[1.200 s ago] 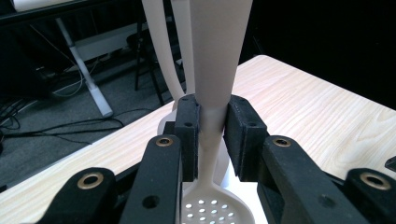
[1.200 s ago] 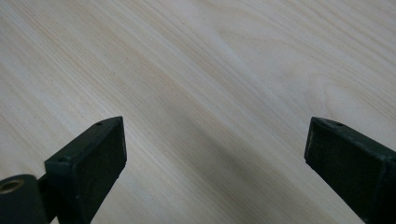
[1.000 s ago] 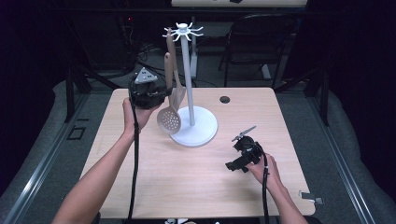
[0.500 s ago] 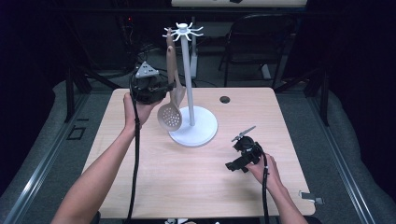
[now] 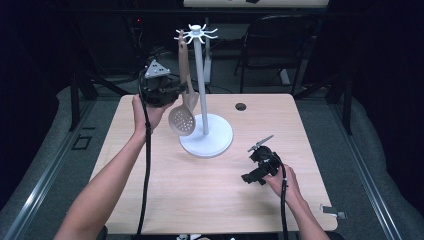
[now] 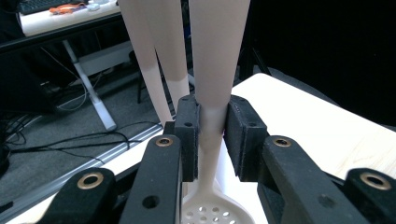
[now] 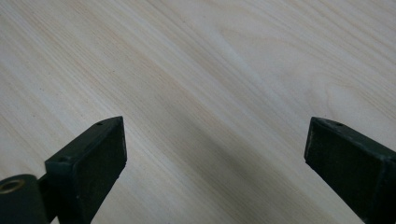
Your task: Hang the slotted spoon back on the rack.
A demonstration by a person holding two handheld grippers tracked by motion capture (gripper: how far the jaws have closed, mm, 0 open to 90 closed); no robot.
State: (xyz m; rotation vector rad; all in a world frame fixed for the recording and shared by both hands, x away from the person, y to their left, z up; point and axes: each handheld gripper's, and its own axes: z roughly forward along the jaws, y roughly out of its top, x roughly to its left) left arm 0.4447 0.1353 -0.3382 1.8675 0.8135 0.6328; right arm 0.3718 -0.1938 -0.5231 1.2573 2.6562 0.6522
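A beige slotted spoon (image 5: 182, 120) hangs upright beside the pole of a white hook stand (image 5: 202, 80), whose round base (image 5: 220, 142) sits mid-table. My left gripper (image 5: 179, 90) is raised at the table's far left and shut on the spoon's handle. In the left gripper view both pads (image 6: 187, 135) press the handle (image 6: 212, 88), and the perforated bowl (image 6: 210, 212) shows below. The handle's top reaches the hooks (image 5: 196, 32); whether it is hooked on I cannot tell. My right gripper (image 5: 254, 174) rests near the front right, open over bare wood (image 7: 215, 93).
A small black round grommet (image 5: 240, 106) sits in the table (image 5: 150, 200) behind the stand. A black cable (image 5: 146, 165) trails from the left gripper along the forearm. A dark chair (image 5: 280, 45) and desk legs stand beyond the far edge.
The left gripper has lifted the spoon slightly up and to the right, toward the stand's hooks. The right gripper has stayed where it was.
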